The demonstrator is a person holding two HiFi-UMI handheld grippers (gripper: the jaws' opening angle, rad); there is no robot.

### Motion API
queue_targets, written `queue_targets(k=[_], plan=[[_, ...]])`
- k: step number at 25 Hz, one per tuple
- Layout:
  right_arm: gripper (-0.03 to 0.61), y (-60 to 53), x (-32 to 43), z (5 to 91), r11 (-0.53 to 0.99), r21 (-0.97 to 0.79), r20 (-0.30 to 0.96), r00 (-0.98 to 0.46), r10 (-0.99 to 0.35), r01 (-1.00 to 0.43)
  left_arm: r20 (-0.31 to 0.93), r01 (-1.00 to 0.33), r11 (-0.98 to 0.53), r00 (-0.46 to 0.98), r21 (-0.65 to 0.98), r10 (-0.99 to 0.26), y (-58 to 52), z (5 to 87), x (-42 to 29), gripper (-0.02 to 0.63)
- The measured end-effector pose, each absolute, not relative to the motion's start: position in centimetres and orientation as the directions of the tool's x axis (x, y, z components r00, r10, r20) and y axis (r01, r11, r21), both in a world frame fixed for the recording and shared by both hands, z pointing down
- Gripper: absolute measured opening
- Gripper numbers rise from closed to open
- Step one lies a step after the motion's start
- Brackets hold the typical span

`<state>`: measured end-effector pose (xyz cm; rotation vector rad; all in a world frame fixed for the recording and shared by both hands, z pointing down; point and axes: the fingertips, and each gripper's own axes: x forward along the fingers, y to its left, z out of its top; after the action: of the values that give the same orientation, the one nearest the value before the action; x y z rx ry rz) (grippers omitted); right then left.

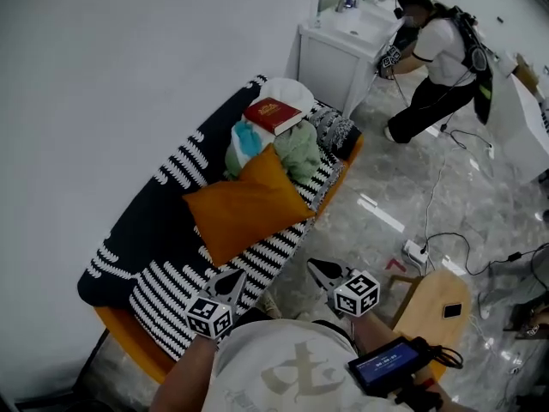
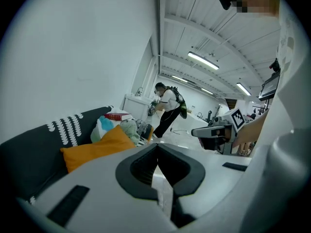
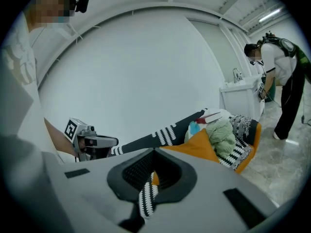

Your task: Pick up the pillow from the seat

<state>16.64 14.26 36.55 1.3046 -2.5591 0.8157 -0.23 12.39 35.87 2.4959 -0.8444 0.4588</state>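
On the partly hidden seat, orange pillow; left tongs and right tongs pressed together.

The pillow is plain orange. The seat has a black cover with white stripes and dashes over an orange base. The book is red, the bundled cloth pale green, and the floor grey marbled.
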Motion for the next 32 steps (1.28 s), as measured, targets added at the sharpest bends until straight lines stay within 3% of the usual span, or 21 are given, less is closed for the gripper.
queue_targets(k=[9, 18, 32], plan=[[0.011, 6.8, 13.0, 35.6, 0.498, -0.352, 0.392, -0.608, -0.69, -0.792, 0.417, -0.627, -0.705, 0.767, 0.332, -0.487, 6.2, 36.1, -3.5, 0.009], [0.011, 2.4, 11.8, 36.7, 0.51, -0.342, 0.443, -0.614, -0.653, -0.789, 0.433, -0.703, -0.615, 0.708, 0.356, -0.559, 3.2, 37.1, -8.4, 0.009], [0.011, -6.1, 12.6, 42.1, 0.536, -0.407, 0.49, -0.672, -0.555, -0.739, 0.521, -0.773, -0.517, 0.632, 0.368, -0.574, -1.2, 40.5, -7.4, 0.009]])
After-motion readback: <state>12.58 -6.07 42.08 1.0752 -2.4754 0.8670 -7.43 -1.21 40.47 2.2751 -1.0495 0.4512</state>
